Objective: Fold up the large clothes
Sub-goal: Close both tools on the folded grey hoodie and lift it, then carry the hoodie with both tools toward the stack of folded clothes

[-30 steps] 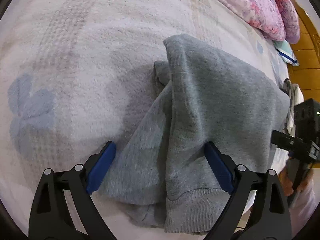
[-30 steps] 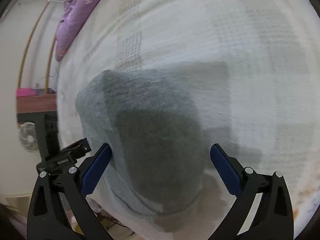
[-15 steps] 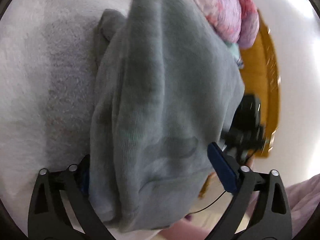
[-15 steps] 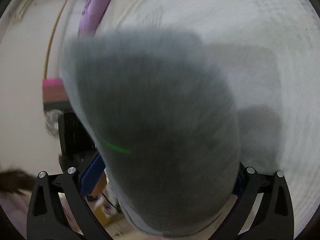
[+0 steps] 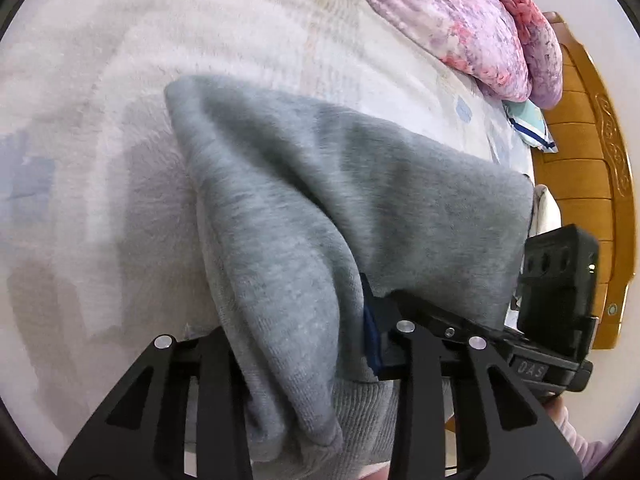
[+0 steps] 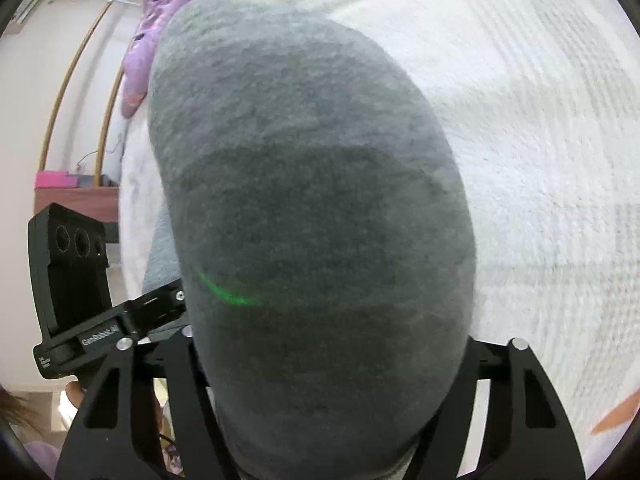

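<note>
1. Bed cover (image 5: 100, 80): pale, fleecy, with faint woven checks and a blue-grey patch at the far left edge of the left wrist view. It fills the left and far part of that view, and the right side of the right wrist view (image 6: 540, 140).

2. Left gripper (image 5: 298, 344): black, two-fingered, near bottom centre of its own view. Its jaws have just been closing and now pinch a thick fold of the sweater; one blue pad (image 5: 370, 336) presses the cloth on the right, while the other pad is hidden behind the fold. In the right wrist view this gripper's camera block (image 6: 72, 264) shows at the left edge.

3. Grey sweater (image 5: 340, 200): folded, knitted, with a ribbed hem hanging near the camera. Its near end is raised in the gripper; its far corner reaches toward the middle of the bed cover. Whether that corner touches the cover cannot be told. In the right wrist view the same sweater (image 6: 312, 200) drapes centrally and blocks most of the picture.

4. Right gripper (image 6: 332, 392): black fingers stand on either side of the sweater bundle. The jaws have just been closing with cloth between them; the pads are covered, so contact cannot be told. It also appears at the right of the left wrist view (image 5: 560, 280).

5. Pink floral quilt (image 5: 460, 12): bunched, far right.

6. Striped cloth (image 5: 528, 120): pale teal, just below the quilt.

7. Wooden headboard (image 5: 588, 200): orange-brown, carved, at the right edge.
</note>
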`<state>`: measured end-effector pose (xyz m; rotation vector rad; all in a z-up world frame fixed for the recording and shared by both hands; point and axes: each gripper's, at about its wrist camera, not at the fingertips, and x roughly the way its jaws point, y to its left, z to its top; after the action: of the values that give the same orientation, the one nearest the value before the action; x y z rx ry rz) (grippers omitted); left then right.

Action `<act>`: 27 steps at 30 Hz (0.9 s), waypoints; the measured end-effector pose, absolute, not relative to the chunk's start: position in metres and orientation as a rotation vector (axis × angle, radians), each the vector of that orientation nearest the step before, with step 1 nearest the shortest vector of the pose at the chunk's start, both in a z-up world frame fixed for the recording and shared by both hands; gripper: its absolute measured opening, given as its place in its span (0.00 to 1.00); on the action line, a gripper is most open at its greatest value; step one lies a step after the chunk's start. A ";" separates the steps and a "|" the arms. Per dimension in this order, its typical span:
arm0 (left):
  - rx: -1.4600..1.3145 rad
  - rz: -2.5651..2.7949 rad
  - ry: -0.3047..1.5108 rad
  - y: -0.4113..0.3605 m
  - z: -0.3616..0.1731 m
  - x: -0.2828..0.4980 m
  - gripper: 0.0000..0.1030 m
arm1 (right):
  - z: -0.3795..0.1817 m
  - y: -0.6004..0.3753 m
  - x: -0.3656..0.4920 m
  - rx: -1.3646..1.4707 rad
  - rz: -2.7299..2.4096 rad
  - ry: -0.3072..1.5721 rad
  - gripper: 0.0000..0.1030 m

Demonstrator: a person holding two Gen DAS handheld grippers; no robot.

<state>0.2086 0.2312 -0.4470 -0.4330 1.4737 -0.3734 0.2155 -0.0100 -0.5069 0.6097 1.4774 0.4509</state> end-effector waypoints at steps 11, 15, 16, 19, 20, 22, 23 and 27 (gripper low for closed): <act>-0.385 -0.391 1.401 0.215 -0.297 0.145 0.33 | -0.343 -0.021 0.150 0.591 0.429 1.437 0.60; -0.363 -0.419 1.397 0.195 -0.247 0.117 0.33 | -0.294 -0.030 0.119 0.602 0.405 1.440 0.60; -0.358 -0.433 1.390 0.191 -0.232 0.107 0.34 | -0.284 -0.031 0.111 0.604 0.401 1.430 0.60; -0.339 -0.477 1.369 0.177 -0.201 0.089 0.33 | -0.250 -0.035 0.085 0.598 0.374 1.386 0.60; -0.335 -0.491 1.365 0.174 -0.193 0.083 0.33 | -0.240 -0.038 0.076 0.604 0.358 1.370 0.60; -0.318 -0.517 1.358 0.165 -0.178 0.073 0.34 | -0.228 -0.046 0.059 0.616 0.336 1.341 0.60; -0.302 -0.529 1.352 0.159 -0.174 0.071 0.34 | -0.221 -0.053 0.048 0.626 0.324 1.321 0.60; -0.243 -0.563 1.331 0.137 -0.154 0.053 0.34 | -0.210 -0.062 0.028 0.679 0.296 1.270 0.60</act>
<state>0.0531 0.1368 -0.1544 -0.2430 1.3305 -0.5634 0.0277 -0.0625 -0.2097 0.6790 1.2697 0.2964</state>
